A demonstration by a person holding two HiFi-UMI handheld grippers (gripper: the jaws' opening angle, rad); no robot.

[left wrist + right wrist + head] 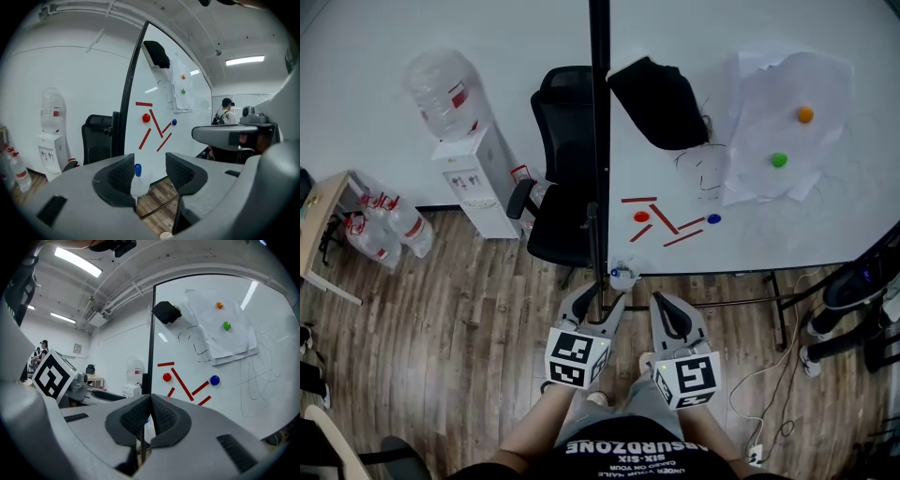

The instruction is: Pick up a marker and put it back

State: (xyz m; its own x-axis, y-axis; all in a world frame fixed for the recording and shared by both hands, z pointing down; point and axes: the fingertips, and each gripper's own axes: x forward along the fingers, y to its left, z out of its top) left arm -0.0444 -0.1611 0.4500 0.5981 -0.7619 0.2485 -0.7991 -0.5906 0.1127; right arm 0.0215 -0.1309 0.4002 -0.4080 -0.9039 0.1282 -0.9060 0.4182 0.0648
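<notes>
A whiteboard (787, 234) stands in front of me, with red strips (663, 219), a red magnet (641, 217) and a blue magnet (713, 218) on it. I cannot make out a marker for certain. A small white bottle with a blue cap (623, 275) sits at the board's lower edge, just ahead of both grippers. My left gripper (598, 305) is open and empty, and its own view shows the bottle (136, 180) beyond the gap of the left gripper (150, 176). My right gripper (664, 305) is shut with nothing between its pads, as the view from the right gripper (151, 416) confirms.
Sheets of paper (769, 141) hang under an orange magnet (805, 114) and a green magnet (779, 160); a black cloth (661, 101) hangs beside them. A black office chair (562, 187), a water dispenser (473, 178) and the board's black post (599, 141) stand to the left.
</notes>
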